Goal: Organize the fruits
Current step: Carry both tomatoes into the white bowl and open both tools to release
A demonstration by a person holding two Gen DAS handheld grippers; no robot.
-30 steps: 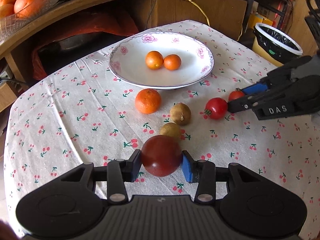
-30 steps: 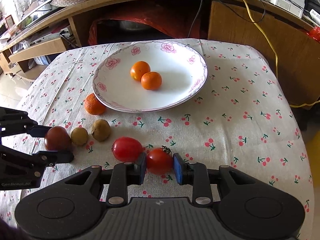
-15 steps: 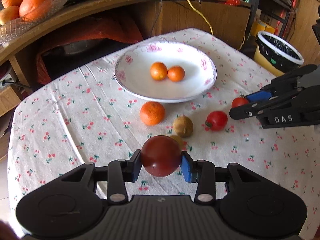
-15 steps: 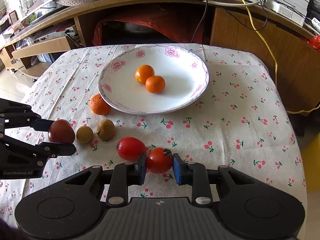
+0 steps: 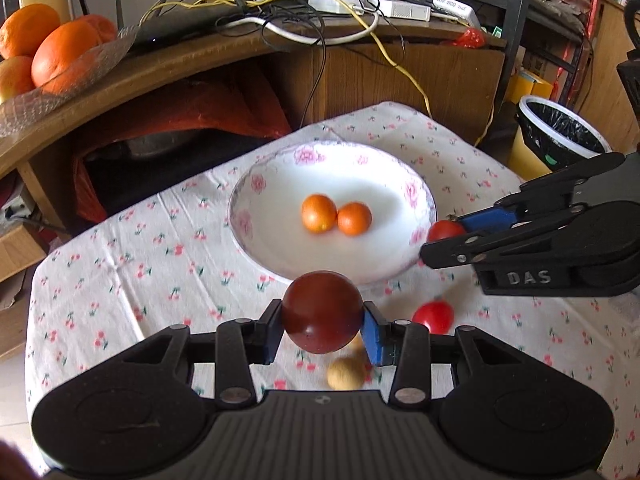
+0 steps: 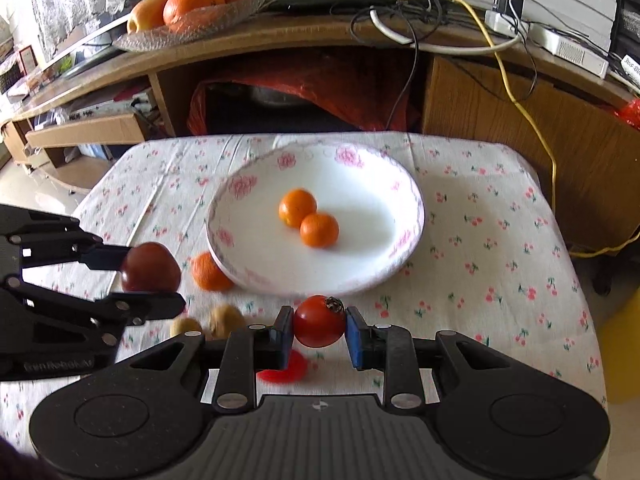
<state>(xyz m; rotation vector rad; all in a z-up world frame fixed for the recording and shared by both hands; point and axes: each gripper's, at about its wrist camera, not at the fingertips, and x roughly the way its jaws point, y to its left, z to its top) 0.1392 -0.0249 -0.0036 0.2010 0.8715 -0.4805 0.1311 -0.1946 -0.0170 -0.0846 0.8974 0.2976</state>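
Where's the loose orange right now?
Right wrist view: the loose orange sits on the tablecloth against the plate's left rim, beside the left gripper's dark tomato.

Raised letters "DAS" mark the black body of the right gripper (image 5: pixel 444 236), at right of the left wrist frame; lettering on the left gripper (image 6: pixel 150 276), lower left of the right wrist frame, is too blurred to read.

Two small round oranges (image 6: pixel 308 218) lie touching in the wide floral-rimmed ceramic plate (image 6: pixel 248 268); a third orange (image 6: pixel 206 274) sits against its left rim, two small brown fruits (image 6: pixel 210 322) nearer still.
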